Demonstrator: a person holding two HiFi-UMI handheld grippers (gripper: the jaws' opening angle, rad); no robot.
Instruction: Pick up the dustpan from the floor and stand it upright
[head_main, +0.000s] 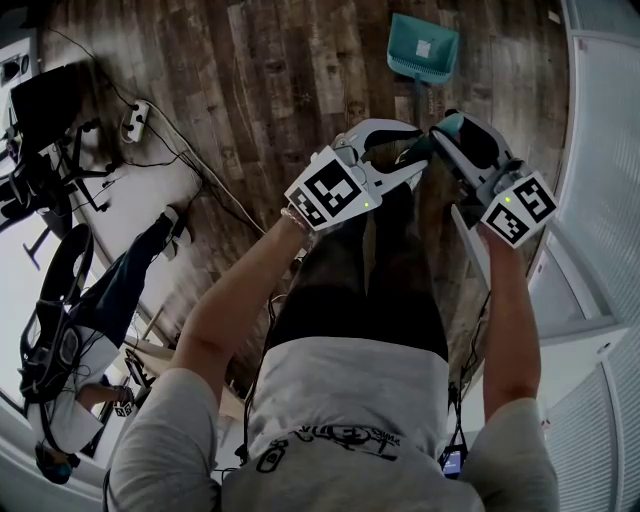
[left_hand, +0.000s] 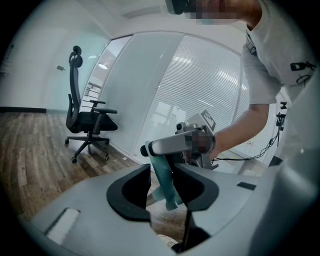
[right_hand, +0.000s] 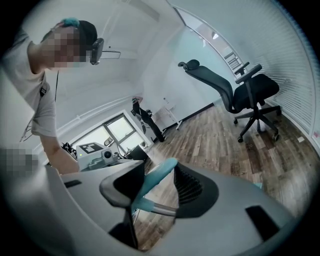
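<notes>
Left gripper view: my left gripper (left_hand: 161, 175) has its jaws drawn in on the dustpan's teal handle (left_hand: 169, 190). Both pads lie against it, and the handle runs steeply down through the gap

Right gripper view: right gripper (right_hand: 156, 174) jaws stand partly apart. The same teal grip slants between them and leans on the left pad. Floor shows between it and the ribbed right pad lower down. I see no clamp there

Head view: the two grippers meet at the top of the handle, nose to nose, in front of the person's legs. From there a thin metal rod (head_main: 416, 100) runs away to the teal pan (head_main: 423, 50), which is low at the wood floor (head_main: 260, 80). The dustpan stands handle-up, pan-down; whether the pan sits flat on the boards I cannot tell

Further out: a white power strip (head_main: 135, 118) with cables lies on the floor to the left. A black office chair (left_hand: 87, 122) stands near a glass wall with blinds (left_hand: 200, 80)
</notes>
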